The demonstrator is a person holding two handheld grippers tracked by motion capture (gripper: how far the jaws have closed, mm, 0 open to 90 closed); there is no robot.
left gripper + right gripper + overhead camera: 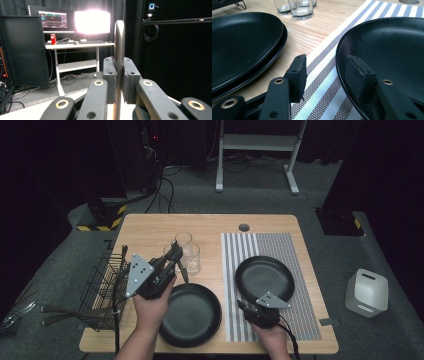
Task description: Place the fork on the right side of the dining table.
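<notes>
At centre-left, the left gripper jaws clamp an upright slim metal utensil handle; lower right, the right gripper jaws straddle the round black plate rim, half open.

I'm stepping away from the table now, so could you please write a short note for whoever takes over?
Left gripper: shut on a metal utensil handle, held above the table near the glasses.
Right gripper: open, jaws astride the near rim of the plate on the striped mat.
Done: one plate on the mat, utensil picked up.
Left: set the utensil down; stacked plates sit beside the mat; rack at left.
</notes>
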